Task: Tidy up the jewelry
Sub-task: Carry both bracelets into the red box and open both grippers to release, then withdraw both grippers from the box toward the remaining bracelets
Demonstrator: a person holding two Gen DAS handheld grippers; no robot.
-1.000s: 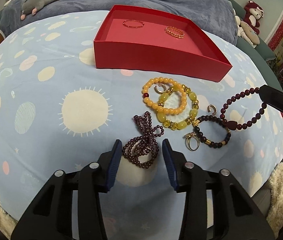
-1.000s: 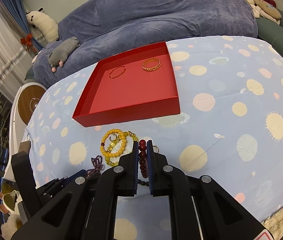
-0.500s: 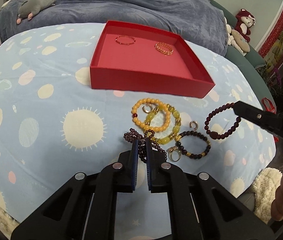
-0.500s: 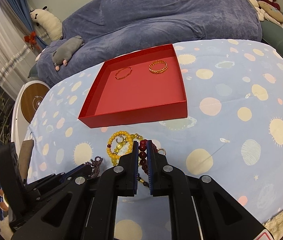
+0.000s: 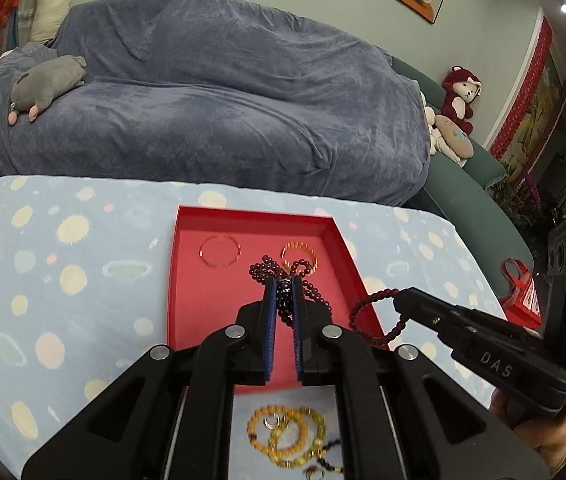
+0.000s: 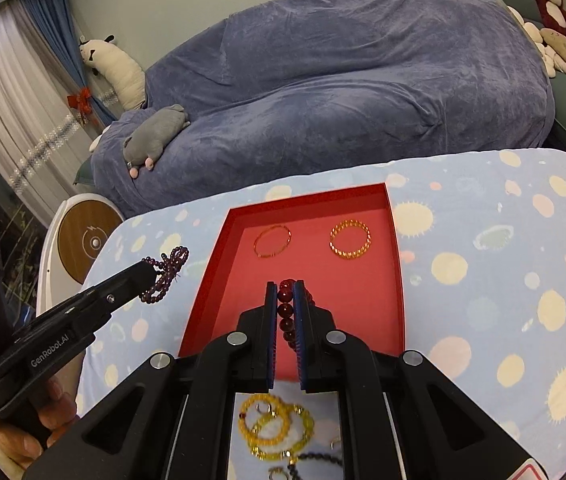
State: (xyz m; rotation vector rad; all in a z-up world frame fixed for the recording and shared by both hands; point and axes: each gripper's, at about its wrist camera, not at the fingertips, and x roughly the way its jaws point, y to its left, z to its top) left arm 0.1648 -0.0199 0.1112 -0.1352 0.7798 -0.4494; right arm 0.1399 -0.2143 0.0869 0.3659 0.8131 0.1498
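The left gripper [image 5: 283, 289] pinches a purple bead strand [image 5: 279, 270] at its tips, loops spilling past them above the red tray [image 5: 187, 216]. The right gripper [image 6: 285, 286] clamps a dark red bracelet [image 6: 286, 312] between its 2 fingers, over the tray's near part.

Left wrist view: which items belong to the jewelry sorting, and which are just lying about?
Job:
red tray
purple bead strand
dark red bracelet
two gold bangles
yellow bracelets

Lying about:
grey plush
red plush bear
blue sofa cover
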